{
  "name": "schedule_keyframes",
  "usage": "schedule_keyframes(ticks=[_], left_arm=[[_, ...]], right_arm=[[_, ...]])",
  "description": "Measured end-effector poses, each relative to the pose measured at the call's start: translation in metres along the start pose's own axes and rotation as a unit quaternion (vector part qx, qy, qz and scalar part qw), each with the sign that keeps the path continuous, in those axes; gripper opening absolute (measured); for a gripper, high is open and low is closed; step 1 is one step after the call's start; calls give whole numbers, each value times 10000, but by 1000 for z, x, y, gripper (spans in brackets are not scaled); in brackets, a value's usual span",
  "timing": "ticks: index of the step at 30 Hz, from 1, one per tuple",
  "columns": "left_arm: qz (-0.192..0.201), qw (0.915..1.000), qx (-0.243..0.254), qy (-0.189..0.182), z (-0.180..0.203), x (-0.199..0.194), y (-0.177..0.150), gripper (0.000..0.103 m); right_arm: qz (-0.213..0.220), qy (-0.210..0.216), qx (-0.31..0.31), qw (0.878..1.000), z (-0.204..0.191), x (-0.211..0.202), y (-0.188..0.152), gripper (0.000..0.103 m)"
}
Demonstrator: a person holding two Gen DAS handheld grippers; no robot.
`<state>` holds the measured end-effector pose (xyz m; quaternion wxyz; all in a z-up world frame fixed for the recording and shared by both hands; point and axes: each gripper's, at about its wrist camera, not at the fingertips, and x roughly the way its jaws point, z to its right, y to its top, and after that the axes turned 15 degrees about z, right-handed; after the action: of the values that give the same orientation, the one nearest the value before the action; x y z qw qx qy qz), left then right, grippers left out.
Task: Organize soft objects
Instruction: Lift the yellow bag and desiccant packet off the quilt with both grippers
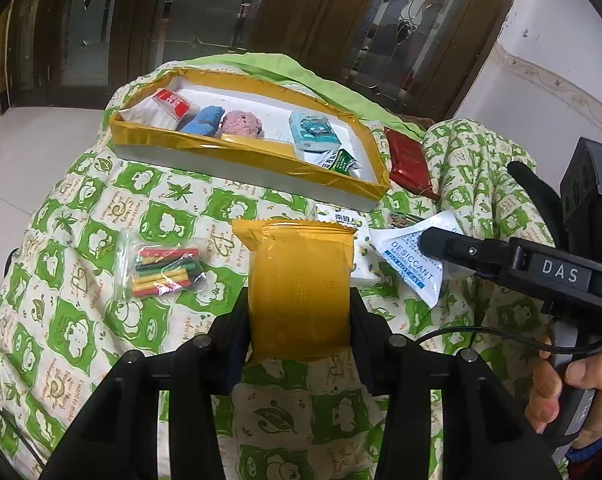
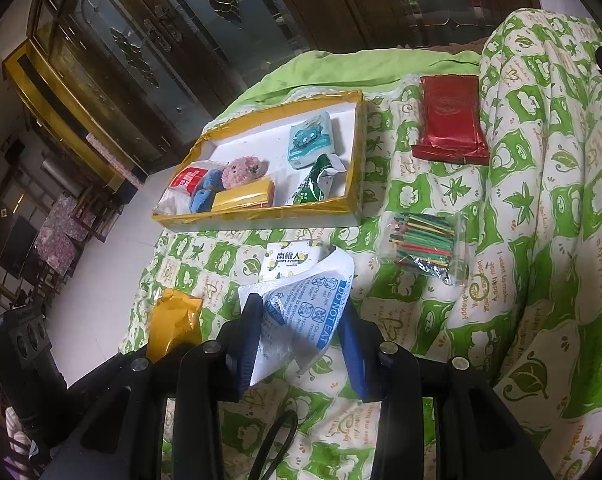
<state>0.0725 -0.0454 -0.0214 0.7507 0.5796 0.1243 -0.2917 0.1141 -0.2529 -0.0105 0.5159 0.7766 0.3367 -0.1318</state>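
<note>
My left gripper (image 1: 299, 312) is shut on a yellow soft packet (image 1: 299, 280), which fills the gap between both pads and is held above the green patterned quilt (image 1: 81, 240). The same yellow packet (image 2: 175, 326) shows at the lower left of the right wrist view. My right gripper (image 2: 301, 340) is shut on a white and blue desiccant sachet (image 2: 305, 308), its crumpled body squeezed between the blue pads. In the left wrist view the right gripper (image 1: 429, 242) grips the desiccant sachet (image 1: 409, 260) just right of the yellow packet. A yellow-rimmed tray (image 1: 173, 142) lies farther back with several soft items inside.
A bag of coloured sticks (image 1: 161, 272) lies left of the yellow packet, and another stick bag (image 2: 423, 242) lies right of the sachet. A red foil packet (image 2: 449, 120) rests beside the tray (image 2: 257, 216). A small white printed pack (image 2: 291, 262) sits ahead of the sachet. A hand (image 1: 569, 384) holds the right gripper's handle.
</note>
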Motion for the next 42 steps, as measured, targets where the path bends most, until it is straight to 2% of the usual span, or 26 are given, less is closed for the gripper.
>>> schedule_keyframes(ticks=[25,42], left_arm=[[63,9998,137,124,0,-2,2,43],[103,9991,399,104,8,5,20,43]], right_arm=[[73,-193,-114,9997,2,-3,2,40],[86,-188,-148,9997,0,0,6,40]])
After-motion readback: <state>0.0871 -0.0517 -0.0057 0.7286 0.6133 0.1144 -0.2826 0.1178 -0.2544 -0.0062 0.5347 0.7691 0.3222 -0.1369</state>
